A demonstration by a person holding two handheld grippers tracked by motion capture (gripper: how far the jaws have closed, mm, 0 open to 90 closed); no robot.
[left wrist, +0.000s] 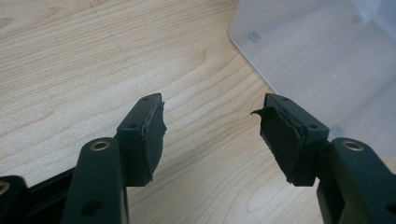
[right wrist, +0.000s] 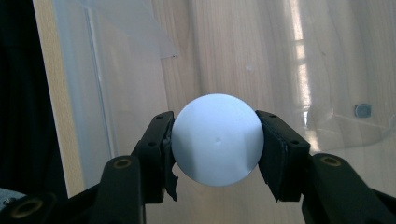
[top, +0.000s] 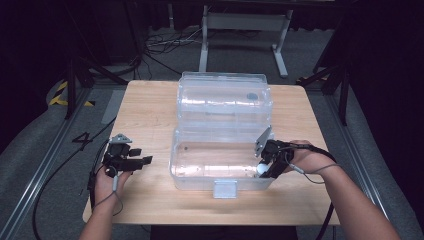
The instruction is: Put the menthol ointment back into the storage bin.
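A white ball sits closest to the lens in the right gripper view, pinched between the two black pads of the right gripper, one pad pressed on each side of it. In the high view the same ball shows at the tip of the right gripper, which reaches over the near right corner of a clear plastic box. Below and beyond the ball lies the see-through floor of the box, with the pale wood of the worktop showing through it. The box's lid is swung open and stands behind the gripper's tip, farther up the worktop; a latch tab hangs from the box's front wall, off to the gripper's left.

The left gripper has its jaws spread wide with only bare worktop between them. It rests well apart from the ball, outside the box, whose rounded corner lies just ahead and to the right of its right jaw.
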